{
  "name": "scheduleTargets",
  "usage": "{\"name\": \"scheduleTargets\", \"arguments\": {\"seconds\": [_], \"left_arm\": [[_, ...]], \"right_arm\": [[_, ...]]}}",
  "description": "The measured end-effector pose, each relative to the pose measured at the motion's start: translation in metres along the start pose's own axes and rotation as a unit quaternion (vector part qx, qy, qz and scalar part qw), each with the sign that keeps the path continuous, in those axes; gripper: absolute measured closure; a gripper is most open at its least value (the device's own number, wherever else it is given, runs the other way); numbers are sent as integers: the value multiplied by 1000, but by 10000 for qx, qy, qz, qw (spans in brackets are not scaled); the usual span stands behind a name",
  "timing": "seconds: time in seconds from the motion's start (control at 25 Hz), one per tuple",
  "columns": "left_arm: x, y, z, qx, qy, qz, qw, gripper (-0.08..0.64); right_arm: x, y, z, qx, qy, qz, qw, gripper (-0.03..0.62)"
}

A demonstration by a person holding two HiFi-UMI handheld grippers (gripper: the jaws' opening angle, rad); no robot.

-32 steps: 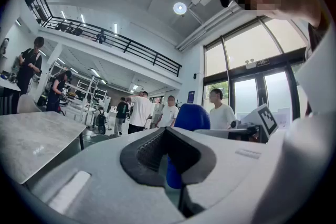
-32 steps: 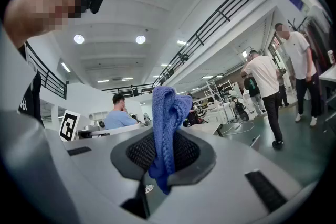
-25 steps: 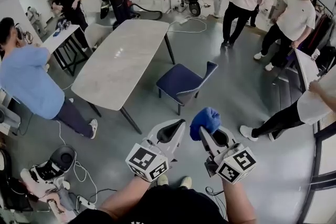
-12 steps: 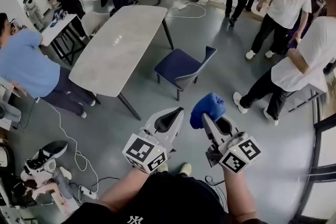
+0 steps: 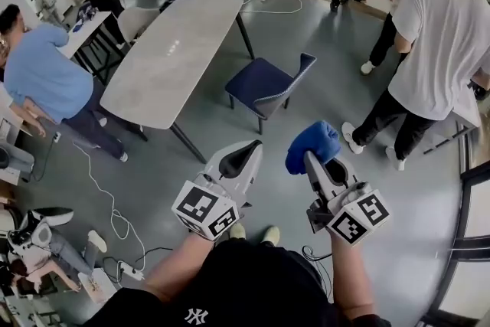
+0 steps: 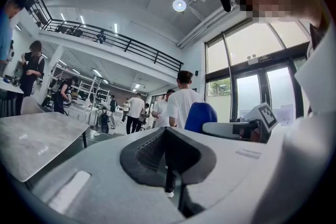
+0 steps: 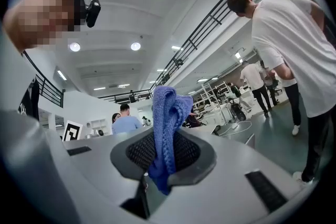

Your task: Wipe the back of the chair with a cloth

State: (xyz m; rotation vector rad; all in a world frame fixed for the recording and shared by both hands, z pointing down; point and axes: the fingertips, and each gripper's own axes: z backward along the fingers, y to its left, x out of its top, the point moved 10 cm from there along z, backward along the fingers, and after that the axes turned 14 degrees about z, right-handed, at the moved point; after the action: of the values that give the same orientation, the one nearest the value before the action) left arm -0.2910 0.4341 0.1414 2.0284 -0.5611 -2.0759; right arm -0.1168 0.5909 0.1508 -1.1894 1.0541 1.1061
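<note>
right gripper, in the head view, is held low before the person and pinches a bunched blue cloth. the blue chair stands well apart, by the long edge of the table. left gripper hangs beside the right one.

left gripper view: jaws pressed together, nothing between them.

right gripper view: cloth clamped between the pads, sticking out past them.

i'd call this the approach. the next move calls for walking up and laying the cloth on the chair's back.

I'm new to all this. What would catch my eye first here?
The bright blue cloth, pinched in the right gripper low in the head view. The left gripper beside it is shut on nothing. Farther ahead, a dark blue chair stands beside a long grey table.
</note>
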Motion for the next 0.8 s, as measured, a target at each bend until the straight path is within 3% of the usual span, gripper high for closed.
{"name": "scheduleTargets", "arguments": {"seconds": [0.48,0.8], "left_arm": [[-8,-12,-40,123,-25,-66,9999,552],[-5,34,-78,126,-7,57,9999,552]], "right_arm": [[4,-51,28,-210,-142,-185,9995,522],[-9,-79,-17,-207,72,-228,9995,522]]}}
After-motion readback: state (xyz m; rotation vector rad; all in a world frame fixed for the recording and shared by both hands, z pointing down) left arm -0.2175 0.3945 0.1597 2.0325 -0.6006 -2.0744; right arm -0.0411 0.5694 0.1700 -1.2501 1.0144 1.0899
